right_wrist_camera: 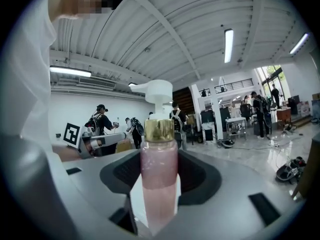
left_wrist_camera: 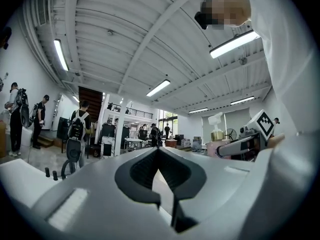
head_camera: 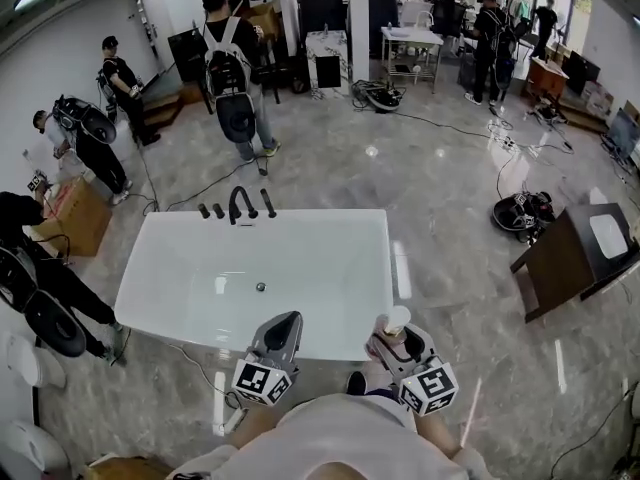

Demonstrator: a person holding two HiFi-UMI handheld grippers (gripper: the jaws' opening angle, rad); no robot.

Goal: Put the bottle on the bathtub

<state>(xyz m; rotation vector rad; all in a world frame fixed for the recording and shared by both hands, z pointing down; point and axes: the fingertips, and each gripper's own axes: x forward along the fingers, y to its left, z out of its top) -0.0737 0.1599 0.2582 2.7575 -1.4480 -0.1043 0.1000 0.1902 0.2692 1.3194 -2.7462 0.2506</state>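
A white bathtub (head_camera: pixel 170 280) stands on the marble floor just ahead of me, with a black faucet (head_camera: pixel 240 205) on its far rim. My right gripper (head_camera: pixel 397 344) is shut on a pink pump bottle (right_wrist_camera: pixel 159 179) with a gold collar and white pump head (head_camera: pixel 395 320), held upright over the tub's near right rim. The same bottle (left_wrist_camera: pixel 218 132) shows at the right of the left gripper view. My left gripper (head_camera: pixel 281 333) hovers at the tub's near rim, jaws together, with nothing between them.
Several people with backpacks stand beyond and left of the tub; the nearest (head_camera: pixel 235 73) is behind the faucet. A dark wooden stand with a white basin (head_camera: pixel 578 253) is to the right. Cables and gear (head_camera: pixel 523 211) lie on the floor. Cardboard boxes (head_camera: pixel 72 214) sit left.
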